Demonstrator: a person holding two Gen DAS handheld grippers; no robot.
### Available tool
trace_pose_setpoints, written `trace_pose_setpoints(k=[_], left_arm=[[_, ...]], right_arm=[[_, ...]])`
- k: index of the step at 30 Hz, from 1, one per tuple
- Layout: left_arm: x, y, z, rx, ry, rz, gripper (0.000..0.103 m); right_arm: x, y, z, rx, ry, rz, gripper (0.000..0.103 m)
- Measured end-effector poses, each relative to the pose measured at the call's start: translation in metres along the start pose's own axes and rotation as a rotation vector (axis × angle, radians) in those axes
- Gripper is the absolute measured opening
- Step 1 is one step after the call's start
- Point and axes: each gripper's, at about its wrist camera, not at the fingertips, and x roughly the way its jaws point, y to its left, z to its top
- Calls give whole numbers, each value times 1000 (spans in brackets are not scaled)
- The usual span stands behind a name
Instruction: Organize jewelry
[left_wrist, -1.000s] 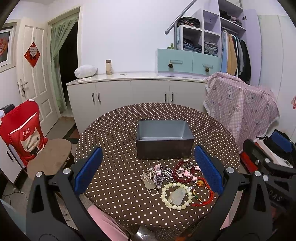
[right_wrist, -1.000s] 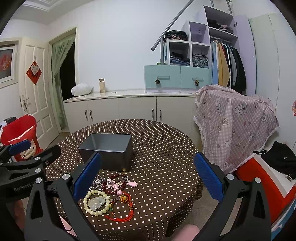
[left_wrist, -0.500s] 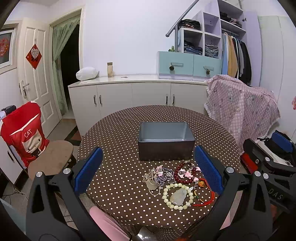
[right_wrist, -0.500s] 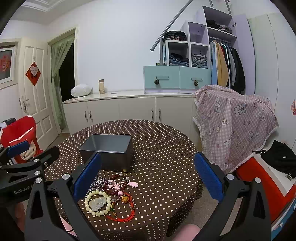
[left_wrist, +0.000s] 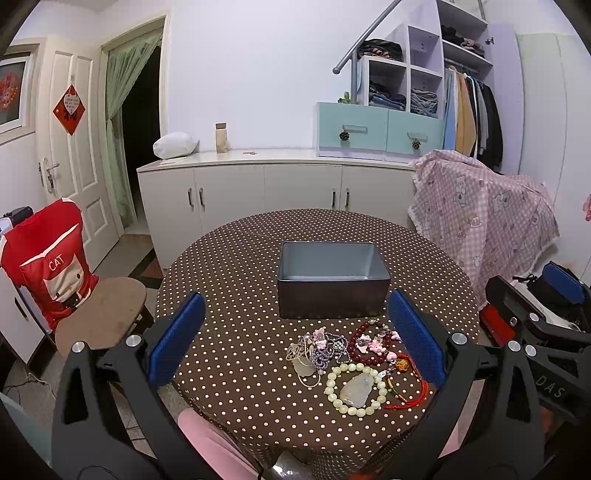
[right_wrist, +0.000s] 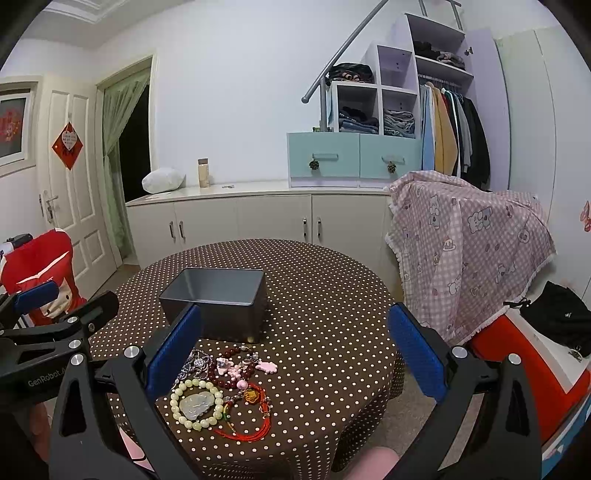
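Observation:
A grey metal box (left_wrist: 332, 280) (right_wrist: 218, 301) stands open on the round dotted table (left_wrist: 229, 288). In front of it lies a heap of jewelry: a pale bead bracelet with a jade pendant (left_wrist: 354, 389) (right_wrist: 197, 402), a dark red bead bracelet with pink charms (left_wrist: 371, 341) (right_wrist: 236, 369), a red cord (left_wrist: 410, 391) (right_wrist: 251, 424) and silver chains (left_wrist: 317, 350). My left gripper (left_wrist: 295, 339) hangs open above the table's near edge, nothing between its fingers. My right gripper (right_wrist: 291, 347) is open too, right of the heap.
A chair with a red cover (left_wrist: 48, 266) stands left of the table. White cabinets (left_wrist: 266, 192) line the back wall. A pink checked cloth (left_wrist: 484, 210) drapes something at the right. Red and black bags (right_wrist: 554, 332) lie on the floor at the right.
Both views have tilted slightly upward, so the table and jewelry sit a little lower in frame. Both grippers stay open.

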Motion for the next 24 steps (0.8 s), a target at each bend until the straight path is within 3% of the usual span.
trace_pose_setpoints(k=[24], left_arm=[[-1,2,-1,-4,10,-4,97]], right_arm=[[0,1,-2,7,8,3,96]])
